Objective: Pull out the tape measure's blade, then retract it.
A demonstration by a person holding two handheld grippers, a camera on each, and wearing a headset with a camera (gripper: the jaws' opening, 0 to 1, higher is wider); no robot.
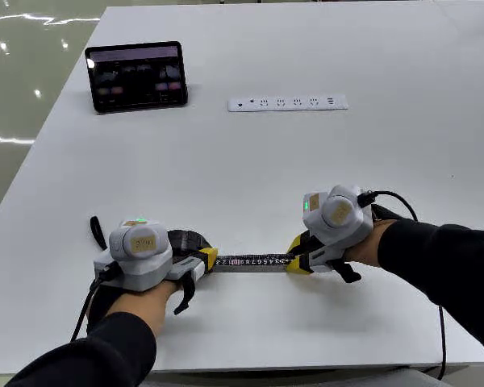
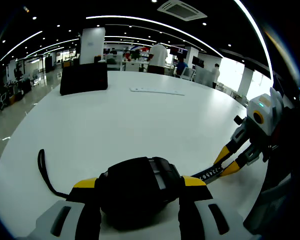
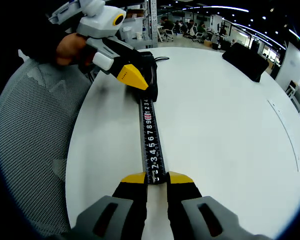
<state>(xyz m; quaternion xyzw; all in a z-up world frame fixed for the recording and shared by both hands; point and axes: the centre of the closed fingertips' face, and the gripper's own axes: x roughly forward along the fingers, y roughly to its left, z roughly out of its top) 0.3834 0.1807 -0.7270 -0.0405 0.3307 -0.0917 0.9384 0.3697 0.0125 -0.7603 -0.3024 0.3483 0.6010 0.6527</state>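
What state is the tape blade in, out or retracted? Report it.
Out. The blade runs, numbers showing, from the case clamped in the left gripper to the right gripper, shut on its tip.

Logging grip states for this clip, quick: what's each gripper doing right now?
Left gripper: shut on the black rounded tape measure case.
Right gripper: shut on the tip of the black numbered blade.
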